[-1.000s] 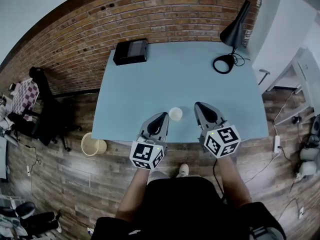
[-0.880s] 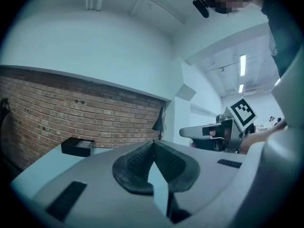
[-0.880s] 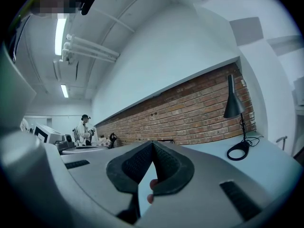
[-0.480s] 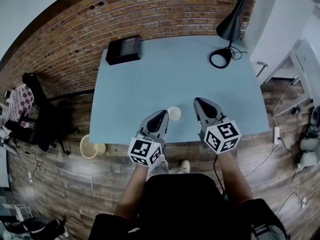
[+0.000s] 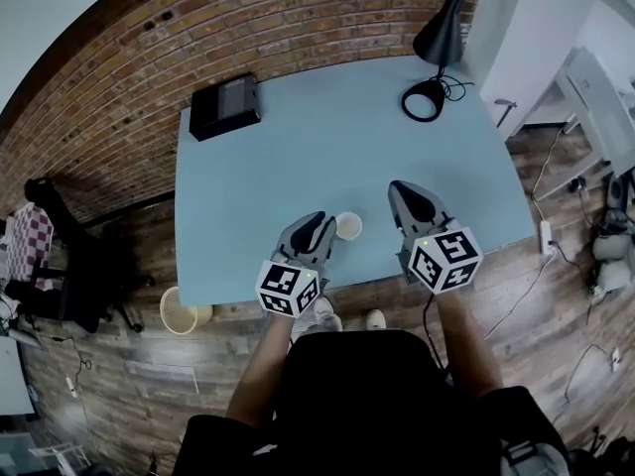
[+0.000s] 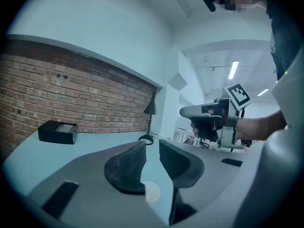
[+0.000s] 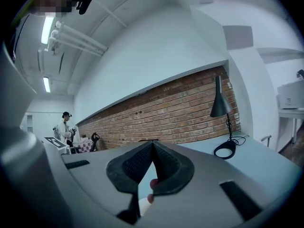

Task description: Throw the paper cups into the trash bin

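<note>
Head view, looking steeply down: two hand-held grippers side by side over the near edge of a light blue table [image 5: 288,167], both pointing away from the person. Just beside the tip of the left gripper [image 5: 319,221], on its right: a white paper cup [image 5: 348,226], standing on the table with its mouth facing up, apart from the jaws. From the right gripper [image 5: 399,188], the same cup off to the left, with a strip of bare table between.

Left gripper view: jaws parted by a narrow gap, having just been opening. Nothing pressed between the pads; only the cup's pale rim showing low down through the gap. Further right, the right gripper seen side-on.

Right gripper view: jaws closed, tips meeting, nothing clamped between them.

Well off to the left of the left gripper, down on the wooden floor [image 5: 119,365] past the table's near left corner: the pale trash bin [image 5: 180,310], open at the top. Far ahead and to the left of the left gripper, at the table's far corner: a black box [image 5: 225,107]. Far ahead of the right gripper, slightly right: a black desk lamp [image 5: 425,99], round base on the table.
</note>
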`<state>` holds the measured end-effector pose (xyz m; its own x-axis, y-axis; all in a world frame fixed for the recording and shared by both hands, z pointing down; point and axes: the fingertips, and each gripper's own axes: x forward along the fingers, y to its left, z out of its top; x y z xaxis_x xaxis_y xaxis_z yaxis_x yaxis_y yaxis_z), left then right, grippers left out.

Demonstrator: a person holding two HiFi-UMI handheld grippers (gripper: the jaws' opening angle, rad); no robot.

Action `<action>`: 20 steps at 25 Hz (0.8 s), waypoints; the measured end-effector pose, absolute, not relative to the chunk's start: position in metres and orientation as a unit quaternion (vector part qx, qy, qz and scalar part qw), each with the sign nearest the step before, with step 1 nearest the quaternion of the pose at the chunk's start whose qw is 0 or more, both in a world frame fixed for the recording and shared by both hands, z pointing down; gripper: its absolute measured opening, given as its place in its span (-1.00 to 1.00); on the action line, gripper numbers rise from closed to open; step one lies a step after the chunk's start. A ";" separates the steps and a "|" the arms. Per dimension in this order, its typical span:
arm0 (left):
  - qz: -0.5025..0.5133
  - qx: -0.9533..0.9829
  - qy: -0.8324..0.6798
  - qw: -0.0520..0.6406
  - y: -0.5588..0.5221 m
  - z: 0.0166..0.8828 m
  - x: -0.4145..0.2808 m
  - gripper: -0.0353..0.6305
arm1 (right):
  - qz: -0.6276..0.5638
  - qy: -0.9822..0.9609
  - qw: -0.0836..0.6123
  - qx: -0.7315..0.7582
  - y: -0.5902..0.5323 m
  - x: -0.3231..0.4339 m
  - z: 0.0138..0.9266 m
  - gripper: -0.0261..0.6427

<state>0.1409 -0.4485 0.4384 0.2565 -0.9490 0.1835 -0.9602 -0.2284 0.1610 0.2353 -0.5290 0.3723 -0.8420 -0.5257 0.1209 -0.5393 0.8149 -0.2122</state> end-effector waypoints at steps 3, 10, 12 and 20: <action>0.039 0.795 -0.591 0.131 -0.456 0.455 0.137 -0.57 | 0.122 -0.946 0.032 0.299 -0.533 0.232 0.378 -0.91; 0.118 0.828 -0.532 0.133 -0.473 0.503 0.147 -0.07 | 0.123 -0.930 0.039 0.343 -0.544 0.231 0.385 -0.91; 0.133 0.832 -0.520 0.140 -0.478 0.517 0.148 0.09 | 0.123 -0.925 0.042 0.357 -0.547 0.234 0.388 -0.91; 0.203 0.853 -0.451 0.167 -0.487 0.570 0.165 0.56 | 0.131 -0.901 0.058 0.409 -0.556 0.248 0.401 -0.91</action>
<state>0.1652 -0.4872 0.5697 0.5103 -0.7021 0.4966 -0.8374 -0.5373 0.1008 0.2479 -0.5558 0.4015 -0.6588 -0.7222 0.2109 -0.7524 0.6313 -0.1882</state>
